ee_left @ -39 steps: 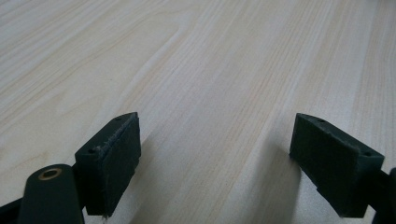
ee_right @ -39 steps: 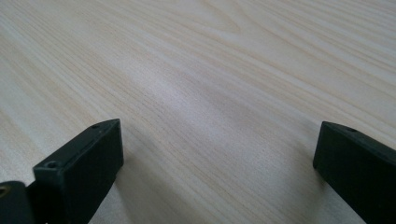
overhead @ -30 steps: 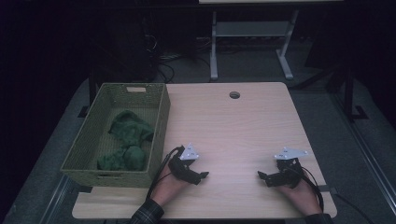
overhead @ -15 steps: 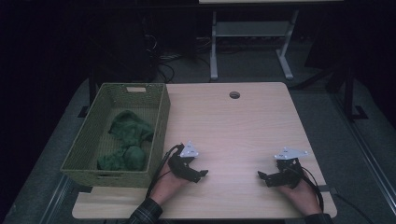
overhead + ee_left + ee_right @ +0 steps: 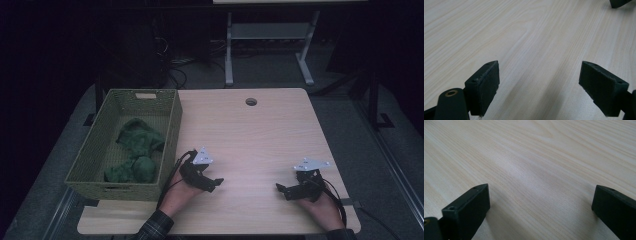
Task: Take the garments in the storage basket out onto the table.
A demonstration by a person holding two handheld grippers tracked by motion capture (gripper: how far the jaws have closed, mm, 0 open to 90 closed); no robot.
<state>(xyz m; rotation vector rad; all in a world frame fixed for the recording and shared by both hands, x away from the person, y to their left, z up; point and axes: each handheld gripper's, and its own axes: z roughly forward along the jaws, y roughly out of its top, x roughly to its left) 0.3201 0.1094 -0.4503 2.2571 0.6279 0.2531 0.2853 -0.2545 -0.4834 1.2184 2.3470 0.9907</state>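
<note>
Left tongs [image 5: 216, 183]: sat low over the desk [image 5: 260, 135], just to the right of the basket [image 5: 172, 131], jaws spread wide with bare wood between them in the left gripper view [image 5: 537, 90]
Right tongs [image 5: 281, 189]: well to the right of the basket, near the desk's front edge, jaws spread wide too, nothing between them in the right gripper view [image 5: 540, 212]
Facing: the two sets of tongs pointed toward each other across the desk, well apart; a dark jaw tip of the right tongs peeked in at the top right corner of the left gripper view
Left hand [image 5: 177, 192]: gripped its tool from behind, front right of the basket, a checked sleeve [image 5: 155, 229] at the desk's front edge
Right hand [image 5: 322, 207]: held its tool far right of the basket, cable looping by the wrist
Green cloth [image 5: 135, 155]: lay crumpled inside the basket, in two heaps, one further back, one nearer the front wall
Basket: green, woven, stood on the left part of the desk, untouched by either tongs
Cable hole [image 5: 251, 101]: in the desk top, back and to the right of the basket
</note>
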